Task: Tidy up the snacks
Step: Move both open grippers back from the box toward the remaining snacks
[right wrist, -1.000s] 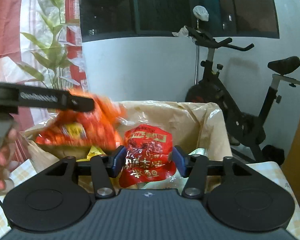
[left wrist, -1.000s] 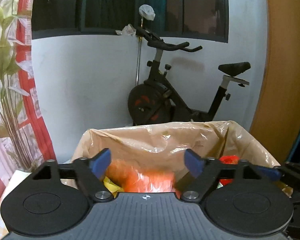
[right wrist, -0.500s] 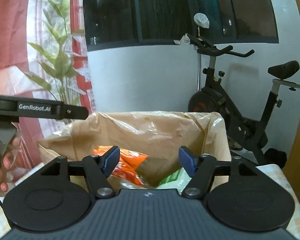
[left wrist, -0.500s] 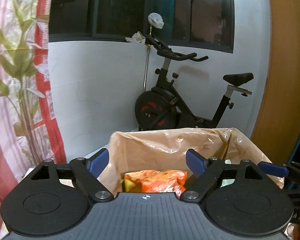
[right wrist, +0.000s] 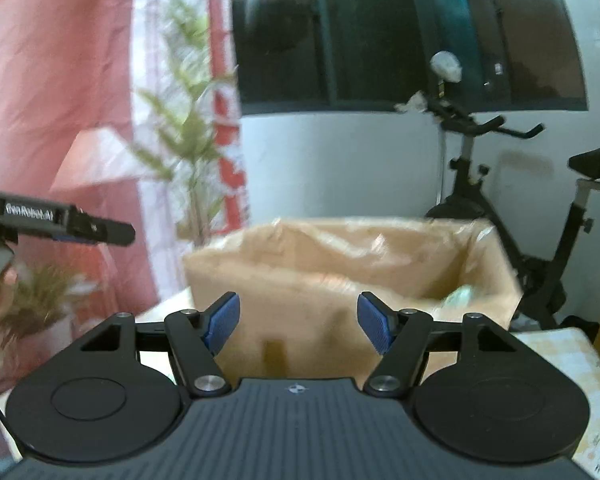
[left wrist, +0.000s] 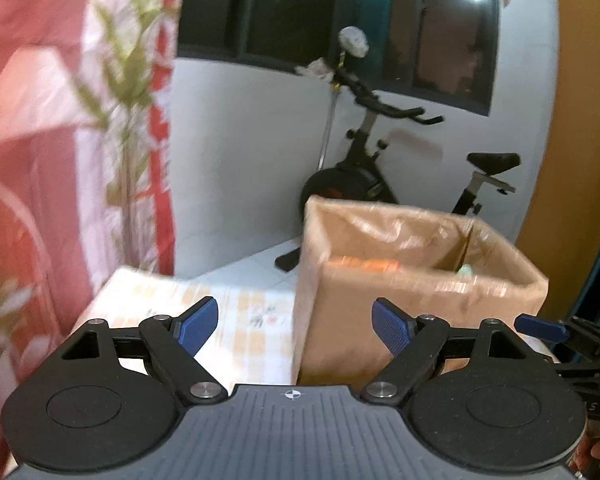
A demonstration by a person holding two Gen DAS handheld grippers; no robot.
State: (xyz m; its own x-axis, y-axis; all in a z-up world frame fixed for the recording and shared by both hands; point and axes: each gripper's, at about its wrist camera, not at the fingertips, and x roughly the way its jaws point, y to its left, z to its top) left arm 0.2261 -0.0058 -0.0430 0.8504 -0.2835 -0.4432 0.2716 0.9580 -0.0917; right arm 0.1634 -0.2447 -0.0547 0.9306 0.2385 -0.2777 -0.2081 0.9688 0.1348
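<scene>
We have both tools empty: the left gripper (left wrist: 294,326) stands with its jaws well apart and nothing between them; the right gripper (right wrist: 298,322) has just been opening its jaws, which now stand apart with nothing between them. The snacks sit inside the cardboard box (left wrist: 400,300), which is lined with a clear plastic bag (right wrist: 340,248) and stands on the checked tablecloth (left wrist: 244,308); we make out an orange packet (left wrist: 364,264) near the box's left wall and a pale green packet (right wrist: 460,294) at its right inner corner, both blurred. We judge the packing largely done, since no loose snack shows on the bare cloth in either view; whether more waits outside the frames we cannot tell. Behind the box stand an exercise bike (left wrist: 364,176) and a curtain (left wrist: 60,120); they play no part.
</scene>
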